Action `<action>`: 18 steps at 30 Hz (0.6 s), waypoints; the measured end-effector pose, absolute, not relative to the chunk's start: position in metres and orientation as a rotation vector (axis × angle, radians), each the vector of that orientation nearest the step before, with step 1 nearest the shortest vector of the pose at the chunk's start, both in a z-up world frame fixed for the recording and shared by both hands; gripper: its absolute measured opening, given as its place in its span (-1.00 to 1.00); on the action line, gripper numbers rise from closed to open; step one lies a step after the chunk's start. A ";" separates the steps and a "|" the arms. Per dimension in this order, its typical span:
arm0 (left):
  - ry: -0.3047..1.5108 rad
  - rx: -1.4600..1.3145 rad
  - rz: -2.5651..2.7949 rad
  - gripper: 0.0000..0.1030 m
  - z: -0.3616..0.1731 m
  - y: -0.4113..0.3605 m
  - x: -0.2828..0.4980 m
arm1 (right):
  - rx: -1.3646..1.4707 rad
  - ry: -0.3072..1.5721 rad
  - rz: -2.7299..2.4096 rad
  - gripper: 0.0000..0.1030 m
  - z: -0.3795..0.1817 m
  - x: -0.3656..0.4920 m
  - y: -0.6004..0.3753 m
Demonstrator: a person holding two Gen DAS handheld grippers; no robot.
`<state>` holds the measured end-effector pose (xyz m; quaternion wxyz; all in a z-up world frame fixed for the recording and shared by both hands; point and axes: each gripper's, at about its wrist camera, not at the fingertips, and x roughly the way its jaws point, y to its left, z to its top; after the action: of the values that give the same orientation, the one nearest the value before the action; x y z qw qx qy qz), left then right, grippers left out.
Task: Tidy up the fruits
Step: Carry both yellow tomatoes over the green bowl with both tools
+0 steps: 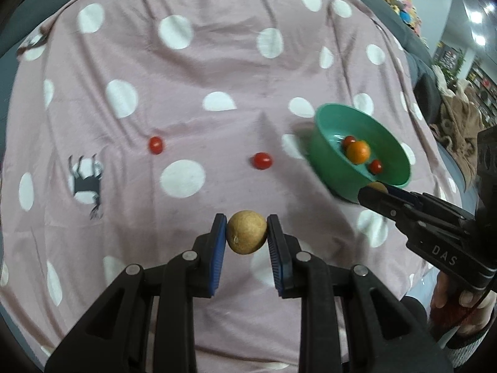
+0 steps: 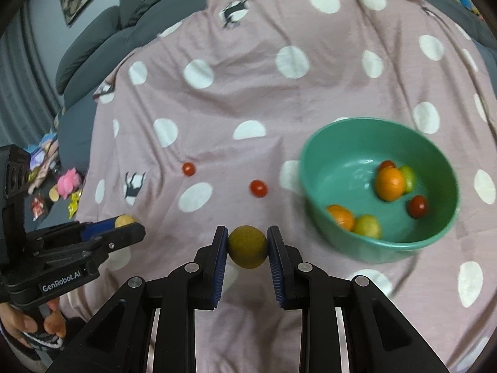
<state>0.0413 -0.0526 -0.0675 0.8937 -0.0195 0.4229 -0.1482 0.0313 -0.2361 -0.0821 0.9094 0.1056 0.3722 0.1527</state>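
Observation:
My left gripper (image 1: 247, 233) is shut on a tan round fruit (image 1: 247, 232), held above the pink dotted cloth (image 1: 186, 62). My right gripper (image 2: 247, 246) is shut on a yellow-brown round fruit (image 2: 247, 246), left of the green bowl (image 2: 326, 161). The bowl holds two oranges (image 2: 389, 183), two yellow-green fruits (image 2: 368, 225) and red cherry tomatoes (image 2: 417, 206). Two cherry tomatoes lie loose on the cloth: one (image 2: 258, 188) near the bowl, one (image 2: 189, 168) further left. The left wrist view shows the bowl (image 1: 329, 152), both loose tomatoes (image 1: 262, 160) (image 1: 156, 145) and the right gripper (image 1: 377, 191) at the bowl's near rim.
The cloth covers a grey sofa (image 2: 93, 46). Toys and small packets (image 2: 62, 186) lie on the floor at left. The left gripper (image 2: 124, 223) shows at the left of the right wrist view. Shelves and a brown blanket (image 1: 459, 118) are at far right.

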 end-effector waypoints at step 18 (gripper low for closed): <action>0.823 0.081 -0.578 -0.50 -0.062 -0.183 0.106 | 0.326 0.711 0.117 -0.46 -0.095 0.047 -0.326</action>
<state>0.1062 -0.1826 -0.0622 0.8754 0.0387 0.3941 -0.2771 0.0468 -0.3262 -0.0946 0.9228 0.1590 0.3462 0.0572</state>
